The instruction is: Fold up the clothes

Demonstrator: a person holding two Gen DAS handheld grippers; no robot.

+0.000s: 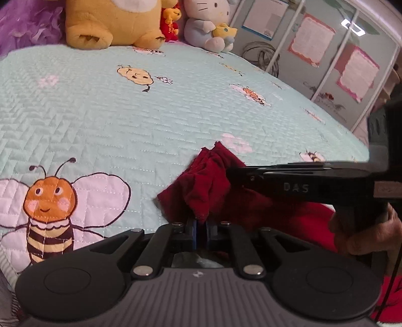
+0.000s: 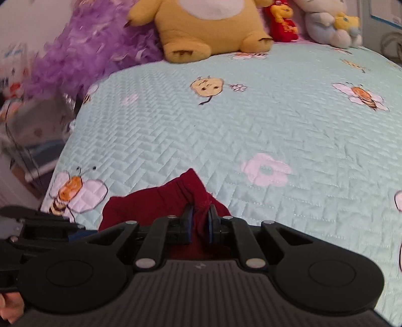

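the blue bee blanket [image 2: 276, 130] is wide and bare in the middle. soft toys [image 1: 113, 25] sit in a row at the far edge. a fluffy purple thing [image 2: 83, 50] blocks the far left corner. the dark red cloth [image 1: 201, 186] lies bunched at the near edge.

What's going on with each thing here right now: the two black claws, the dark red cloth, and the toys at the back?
Left gripper: shut on the dark red garment.
Right gripper: shut on the same garment.
Dark red garment: bunched, pinched by both grippers, not folded.
Quilt: spread flat.
Yellow plush: sitting upright.
White cat plush: sitting upright.
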